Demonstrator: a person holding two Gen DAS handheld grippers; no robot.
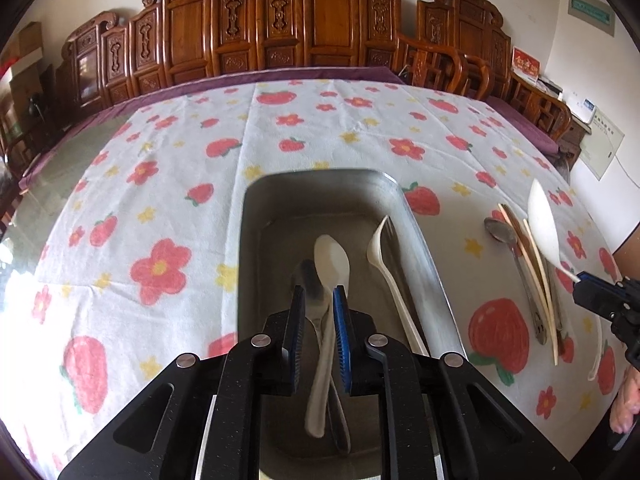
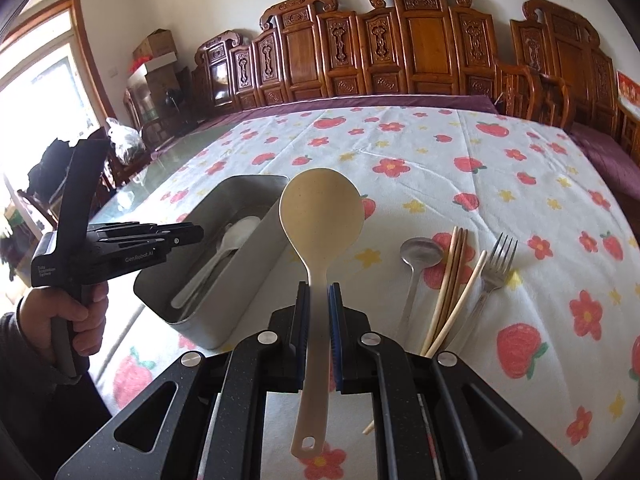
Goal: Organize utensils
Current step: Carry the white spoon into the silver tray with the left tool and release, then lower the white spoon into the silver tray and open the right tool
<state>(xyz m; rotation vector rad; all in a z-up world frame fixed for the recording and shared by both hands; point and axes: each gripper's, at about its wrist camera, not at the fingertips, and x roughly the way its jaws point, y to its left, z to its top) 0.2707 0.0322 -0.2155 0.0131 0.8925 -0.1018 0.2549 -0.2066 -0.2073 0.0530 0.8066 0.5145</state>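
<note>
Between the slightly parted left gripper (image 1: 318, 300) fingers, over the metal tray (image 1: 424, 236), a white spoon (image 1: 330, 264) is seen (cream fork (image 1: 384, 256) alongside); the right gripper (image 2: 318, 294) is clamped on a beige rice paddle (image 2: 320, 216).

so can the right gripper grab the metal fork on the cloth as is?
Probably not yet. The right gripper is shut on the beige rice paddle, so its jaws are occupied. The metal fork lies uncovered on the cloth beside the chopsticks, otherwise unobstructed.
</note>
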